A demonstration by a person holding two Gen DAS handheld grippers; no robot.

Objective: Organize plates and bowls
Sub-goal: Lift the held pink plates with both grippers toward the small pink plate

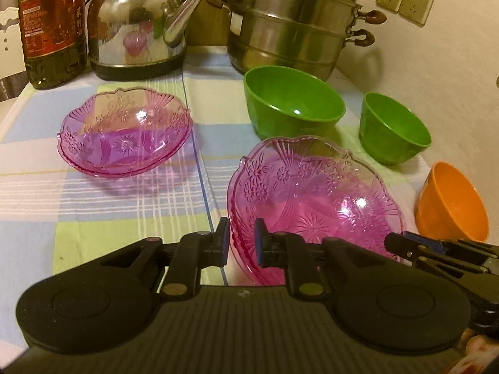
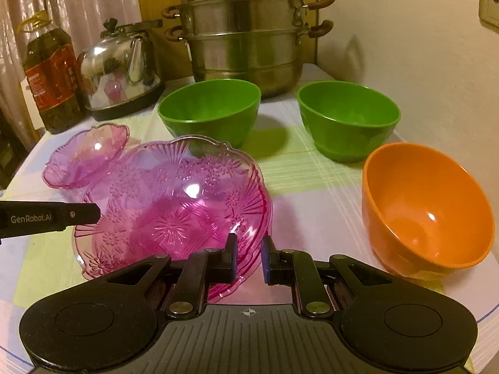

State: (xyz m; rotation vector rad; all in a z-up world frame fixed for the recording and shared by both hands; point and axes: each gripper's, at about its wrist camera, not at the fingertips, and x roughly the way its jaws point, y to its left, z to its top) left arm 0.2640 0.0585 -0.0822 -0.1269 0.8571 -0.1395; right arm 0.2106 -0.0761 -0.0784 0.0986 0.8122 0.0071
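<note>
The cloth-covered table (image 1: 109, 205) carries, from left to right in the left wrist view, an oil bottle (image 1: 51, 28), a steel kettle (image 1: 137, 28), a far pink glass dish (image 1: 124, 134), a stacked steel steamer pot (image 1: 293, 21), a large green bowl (image 1: 293, 106), a near pink glass dish (image 1: 315, 202), a small green bowl (image 1: 393, 127) and an orange bowl (image 1: 452, 202).

The far pink glass dish stands alone on the cloth, well apart from the near one. Both green bowls stand upright in front of the steamer pot.

The left gripper (image 1: 241, 241) is clamped on the near dish: its blue pads sit either side of the rim at the dish's left edge. The right gripper (image 2: 249, 257) grips the same dish at its right edge (one finger inside the rim, one outside). The dish appears tilted between the two tools; whether its base touches the cloth cannot be told.

The orange bowl sits just right of the held dish, near the table's right edge, its mouth tilted towards the cameras.
</note>
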